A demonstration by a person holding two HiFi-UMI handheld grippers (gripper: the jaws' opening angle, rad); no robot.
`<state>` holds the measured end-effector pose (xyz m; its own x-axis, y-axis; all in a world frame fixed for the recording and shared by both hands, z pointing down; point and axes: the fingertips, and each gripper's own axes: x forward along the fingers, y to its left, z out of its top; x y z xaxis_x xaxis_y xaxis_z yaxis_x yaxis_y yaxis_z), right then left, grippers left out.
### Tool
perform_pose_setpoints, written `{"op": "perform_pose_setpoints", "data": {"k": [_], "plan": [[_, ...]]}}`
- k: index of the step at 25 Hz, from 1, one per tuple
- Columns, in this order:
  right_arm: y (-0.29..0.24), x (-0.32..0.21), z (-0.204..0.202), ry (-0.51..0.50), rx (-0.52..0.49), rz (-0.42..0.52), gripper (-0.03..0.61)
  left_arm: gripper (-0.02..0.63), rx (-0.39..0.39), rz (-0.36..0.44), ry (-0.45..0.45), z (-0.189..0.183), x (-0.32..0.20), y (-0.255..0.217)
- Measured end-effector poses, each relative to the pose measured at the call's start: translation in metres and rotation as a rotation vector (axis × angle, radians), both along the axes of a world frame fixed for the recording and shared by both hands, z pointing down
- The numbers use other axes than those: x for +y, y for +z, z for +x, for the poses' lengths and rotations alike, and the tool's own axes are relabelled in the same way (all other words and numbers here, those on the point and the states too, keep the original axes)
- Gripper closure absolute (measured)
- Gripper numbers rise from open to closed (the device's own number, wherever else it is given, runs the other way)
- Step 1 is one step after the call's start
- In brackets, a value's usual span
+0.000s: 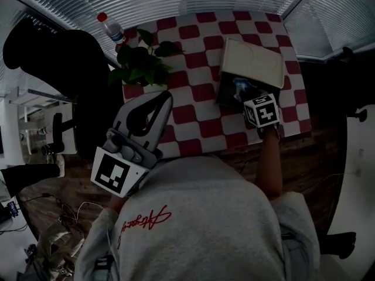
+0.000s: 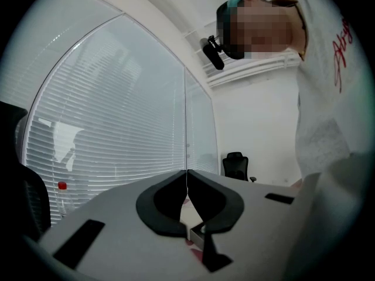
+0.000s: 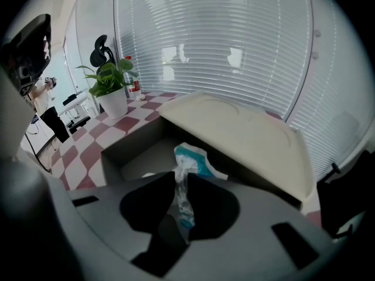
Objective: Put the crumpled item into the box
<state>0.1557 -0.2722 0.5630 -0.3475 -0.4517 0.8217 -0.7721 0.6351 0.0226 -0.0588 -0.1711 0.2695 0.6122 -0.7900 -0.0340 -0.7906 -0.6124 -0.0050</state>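
Observation:
The crumpled item (image 3: 188,164), a teal and white wrapper, is pinched between the jaws of my right gripper (image 3: 180,183). It hangs just over the open grey box (image 3: 128,151), whose cream lid (image 3: 246,136) leans back to the right. In the head view the box (image 1: 227,92) stands at the table's right side, with the right gripper (image 1: 245,91) and the item (image 1: 242,86) at its near end. My left gripper (image 1: 167,97) is held up above the table's near left edge. Its jaws (image 2: 187,177) meet with nothing between them.
The table (image 1: 193,81) has a red and white checked cloth. A potted plant (image 1: 143,60) stands at its far left, with a red-capped bottle (image 1: 111,28) behind it. Window blinds run along the far and right sides. Office chairs stand to the left.

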Motion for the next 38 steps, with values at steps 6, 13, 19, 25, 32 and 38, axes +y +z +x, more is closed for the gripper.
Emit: {"op": "perform_pose_setpoints", "data": {"k": [6,13,19,25,32,38], "plan": [[-0.003,0.0,0.001,0.004,0.001,0.015,0.492,0.595,0.002,0.007,-0.003,-0.001,0.004,-0.002],[-0.007,0.0,0.004,0.024,-0.017,0.036,0.476,0.595,0.005,0.009,-0.009,-0.003,0.006,-0.001],[-0.013,-0.001,0.003,0.033,-0.033,0.053,0.472,0.595,0.006,0.017,-0.011,-0.005,0.009,-0.004],[-0.018,0.0,0.004,0.049,-0.05,0.072,0.472,0.595,0.006,0.019,-0.012,-0.004,0.014,-0.004],[-0.025,0.002,0.004,0.057,-0.057,0.106,0.492,0.595,0.006,0.024,-0.004,-0.003,0.017,-0.005],[-0.033,0.002,0.008,0.087,-0.068,0.147,0.523,0.595,0.007,0.027,0.0,-0.002,0.021,-0.006]]}}
